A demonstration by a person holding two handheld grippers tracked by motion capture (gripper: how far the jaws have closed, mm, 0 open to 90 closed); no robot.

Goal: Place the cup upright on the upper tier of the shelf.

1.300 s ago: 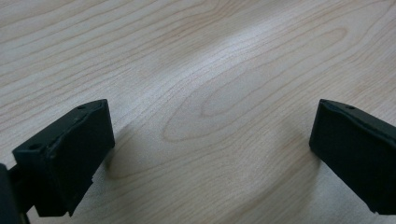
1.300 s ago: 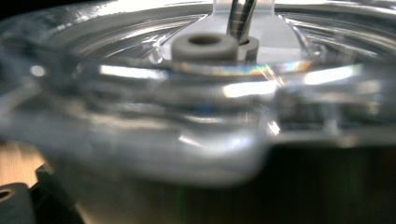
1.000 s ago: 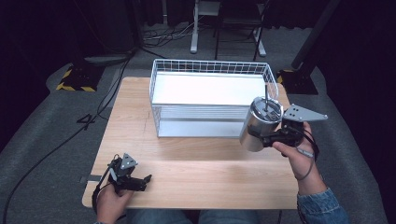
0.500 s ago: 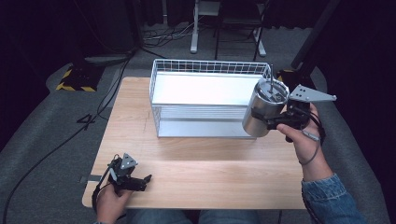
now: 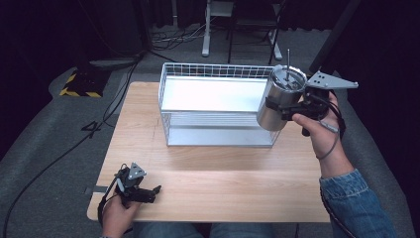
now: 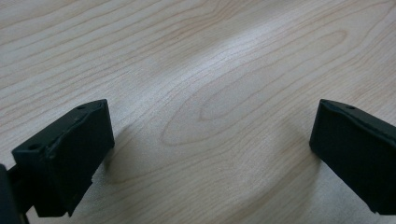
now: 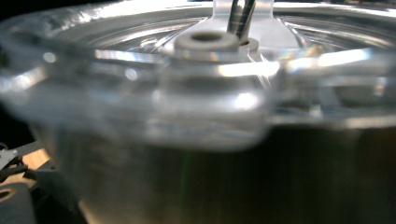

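The right gripper [image 5: 278, 105] is closed around the middle of a steel cup [image 5: 279, 98], its black jaws clamped on either side of the cup's body, and it holds the cup up in the air, clear of the table [image 5: 213, 178]. The right hand [image 5: 317, 116] grips the tool just behind the cup.

The cup is a shiny metal cylinder with a clear plastic lid [image 7: 196, 60] and a thin metal straw [image 5: 288, 58] standing up through the lid. In the right gripper view the lid and the straw's base sit very close to the camera, blurred.

The cup's long axis tilts: its lidded top leans up and away toward the right hand, and its base points down and toward the wire basket [image 5: 218, 106], which it overlaps at the basket's right end.

The left gripper [image 5: 148, 191] rests low at the near left of the table, well apart from the cup. Its jaws are spread wide over bare wood, holding nothing.
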